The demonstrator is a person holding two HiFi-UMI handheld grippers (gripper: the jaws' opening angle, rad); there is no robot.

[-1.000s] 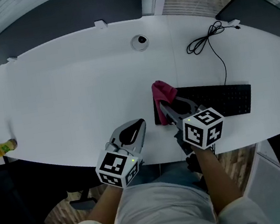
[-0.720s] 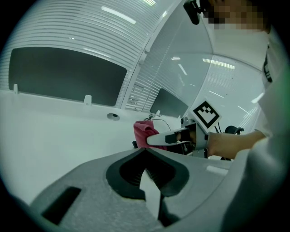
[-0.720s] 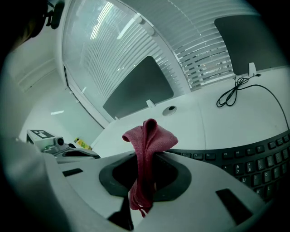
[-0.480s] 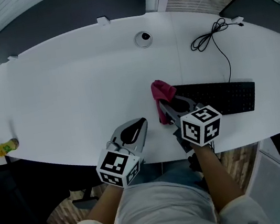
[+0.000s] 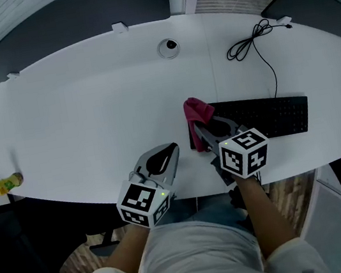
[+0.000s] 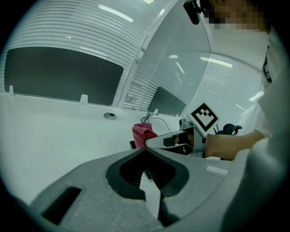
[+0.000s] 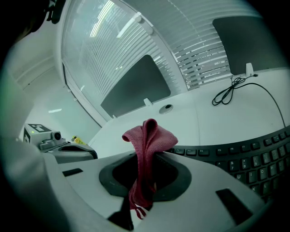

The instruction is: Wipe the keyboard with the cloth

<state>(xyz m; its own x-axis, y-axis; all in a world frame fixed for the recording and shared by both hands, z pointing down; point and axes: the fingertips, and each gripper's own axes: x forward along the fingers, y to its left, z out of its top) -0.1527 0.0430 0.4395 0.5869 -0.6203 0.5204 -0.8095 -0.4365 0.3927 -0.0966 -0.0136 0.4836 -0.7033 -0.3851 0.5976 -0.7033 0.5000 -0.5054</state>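
1. Head view: the right gripper (image 5: 199, 131) pinches the red cloth (image 5: 197, 111) at its tips, seemingly over the keyboard's (image 5: 271, 118) left end.
2. Left gripper view: the left gripper (image 6: 146, 150) has its jaws together, empty.
3. Right gripper view: jaws clamp the cloth; keys lie to their right.

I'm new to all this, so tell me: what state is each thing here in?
red cloth, bunched, clamped
right gripper, shut on red cloth
left gripper, shut, empty
black keyboard, flat on white table
keyboard cable, loosely coiled
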